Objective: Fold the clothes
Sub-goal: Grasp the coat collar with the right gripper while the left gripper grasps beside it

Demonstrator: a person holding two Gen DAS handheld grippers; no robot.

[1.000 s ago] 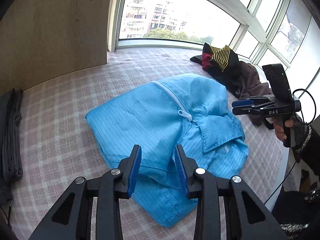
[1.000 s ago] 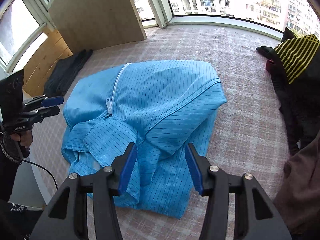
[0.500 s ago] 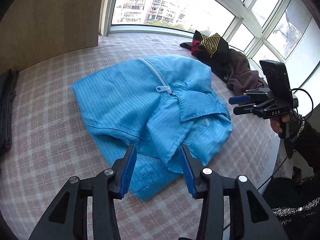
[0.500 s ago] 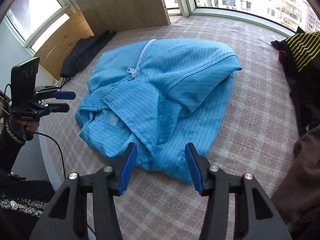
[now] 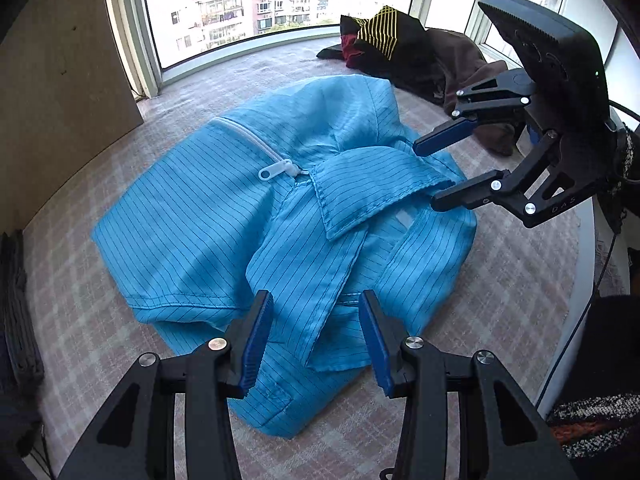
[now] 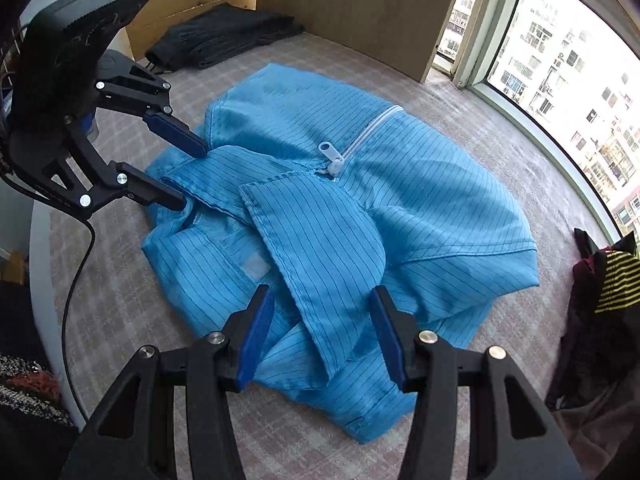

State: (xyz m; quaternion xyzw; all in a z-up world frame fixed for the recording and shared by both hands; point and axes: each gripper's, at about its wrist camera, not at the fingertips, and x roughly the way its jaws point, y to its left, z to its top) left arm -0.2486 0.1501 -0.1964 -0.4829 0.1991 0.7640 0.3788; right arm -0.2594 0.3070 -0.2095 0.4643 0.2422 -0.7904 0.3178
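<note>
The blue jacket (image 5: 280, 224) lies bunched on the surface (image 5: 520, 280). Both grippers, left (image 5: 316, 338) and right (image 6: 320, 332), hover with fingers spread, at opposite ends of its collar (image 5: 372, 188).

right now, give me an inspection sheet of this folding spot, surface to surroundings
surface: pink plaid cloth covers the table, lying flat.
job's things: blue striped jacket, partly folded and rumpled; collar on top, white zipper pull showing.
clutter: dark clothes pile with yellow-striped piece near the window; folded dark garment by the wooden panel.
grippers: left gripper open above the jacket's near edge; right gripper open, also over the jacket; neither holds cloth.
cables: black cable hangs off the table edge.
surroundings: curved window, wooden panel.
</note>
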